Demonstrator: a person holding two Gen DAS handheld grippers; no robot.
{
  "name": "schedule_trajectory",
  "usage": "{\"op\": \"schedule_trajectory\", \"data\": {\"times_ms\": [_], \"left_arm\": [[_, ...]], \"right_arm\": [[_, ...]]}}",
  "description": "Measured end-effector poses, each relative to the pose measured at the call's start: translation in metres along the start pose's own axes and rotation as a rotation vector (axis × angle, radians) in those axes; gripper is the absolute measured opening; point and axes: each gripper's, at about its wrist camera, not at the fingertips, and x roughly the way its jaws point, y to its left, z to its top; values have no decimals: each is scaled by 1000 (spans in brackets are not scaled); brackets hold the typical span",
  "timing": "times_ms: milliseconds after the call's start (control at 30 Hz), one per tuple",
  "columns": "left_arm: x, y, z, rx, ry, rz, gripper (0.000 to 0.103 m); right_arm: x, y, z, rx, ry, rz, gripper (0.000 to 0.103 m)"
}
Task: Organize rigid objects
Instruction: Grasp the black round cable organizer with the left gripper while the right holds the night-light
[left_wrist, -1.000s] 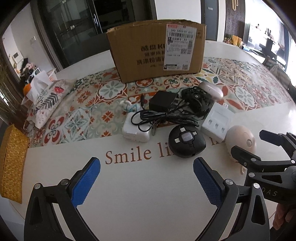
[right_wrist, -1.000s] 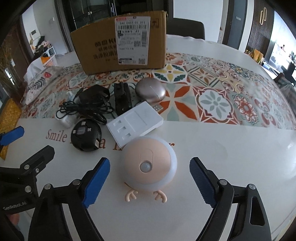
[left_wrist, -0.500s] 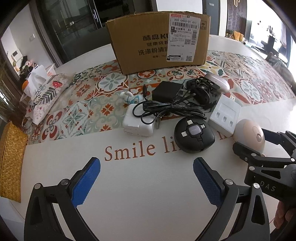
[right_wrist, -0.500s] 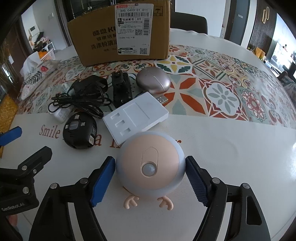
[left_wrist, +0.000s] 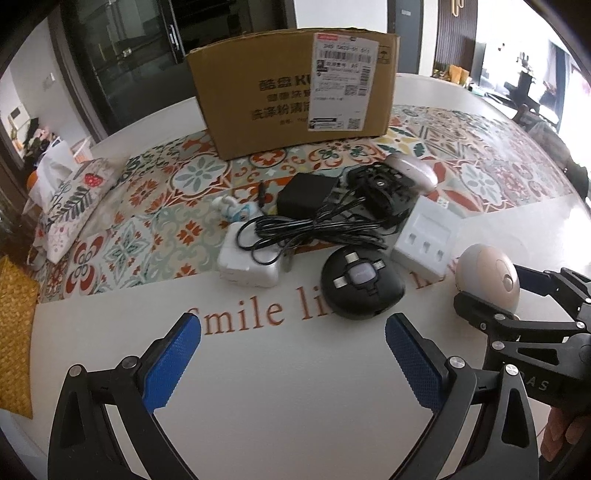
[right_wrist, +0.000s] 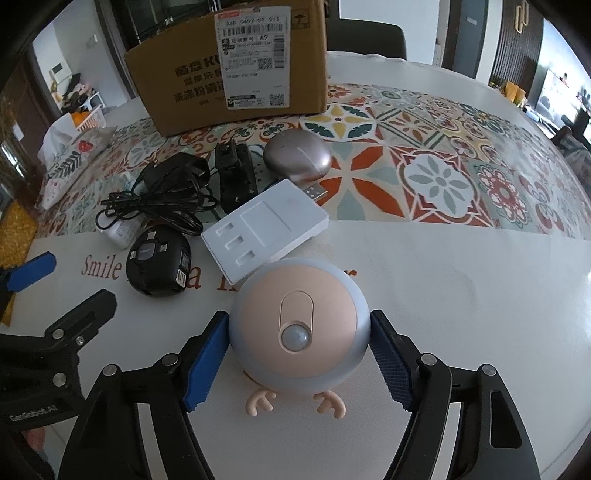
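we have open white table (left_wrist: 295, 387) under the left gripper (left_wrist: 291, 354), nothing between its pads. ahead, the black puck (left_wrist: 360, 282), white charger (left_wrist: 245, 258) and cable tangle (left_wrist: 314, 229) crowd together (barely a gap between them). the box (left_wrist: 291, 96) walls off the back. right of the round light (right_wrist: 299, 325) the table lies bare.

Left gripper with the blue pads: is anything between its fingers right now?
No. The left gripper stands open over the bare white tabletop, short of the round black retractable cable reel.
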Motion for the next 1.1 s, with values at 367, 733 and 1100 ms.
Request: {"op": "schedule_trajectory", "data": {"times_ms": [367,733,1100], "left_arm": [[10,-23,15,-8,-46,-65,90],[36,-34,24,-57,-1,-70,75],[46,-25,23,-130,47,-119,58]], "right_arm": [[-24,-22,3,42,-56,-68,75],[-17,-37,3,85,-43,-69,75],[-11,-27,7,68,-38,-30,75]]}}
